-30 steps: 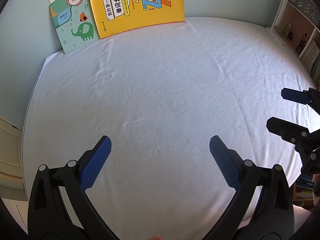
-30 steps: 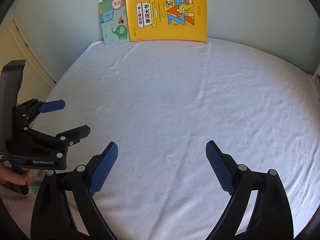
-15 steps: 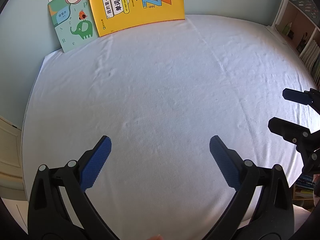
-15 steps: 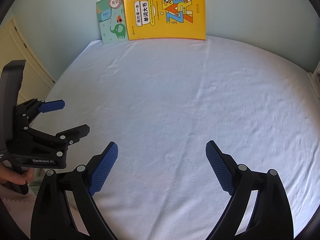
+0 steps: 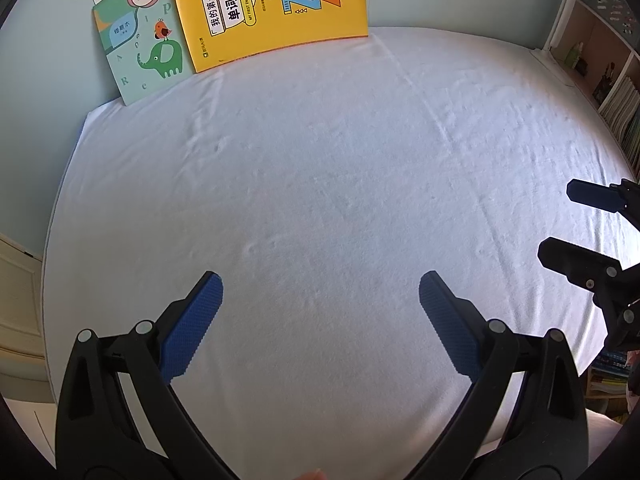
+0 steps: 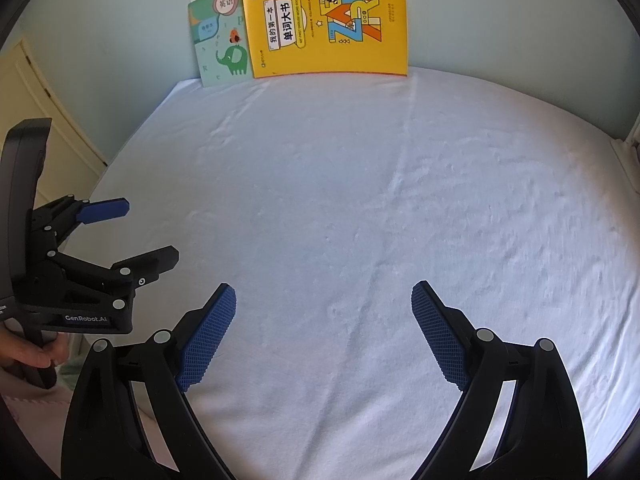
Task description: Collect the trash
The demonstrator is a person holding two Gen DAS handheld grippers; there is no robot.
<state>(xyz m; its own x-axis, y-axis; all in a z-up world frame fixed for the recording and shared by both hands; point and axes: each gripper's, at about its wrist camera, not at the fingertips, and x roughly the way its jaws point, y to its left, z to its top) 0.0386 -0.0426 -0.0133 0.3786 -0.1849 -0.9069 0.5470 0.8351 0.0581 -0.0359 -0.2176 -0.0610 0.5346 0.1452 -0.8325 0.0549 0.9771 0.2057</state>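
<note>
I hold the left gripper (image 5: 320,296) and right gripper (image 6: 324,306) with jaws spread wide over the white sheet (image 5: 320,184), books (image 5: 268,8) at twelve o'clock, no trash visible.

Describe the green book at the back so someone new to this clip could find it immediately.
Look to the far edge of the white sheet, where books lean against the pale wall. The green elephant book stands at the left, partly tucked behind the larger yellow word book. Its green cartoon elephant with an orange bird above sets it apart from the yellow cover's bold letters.
</note>
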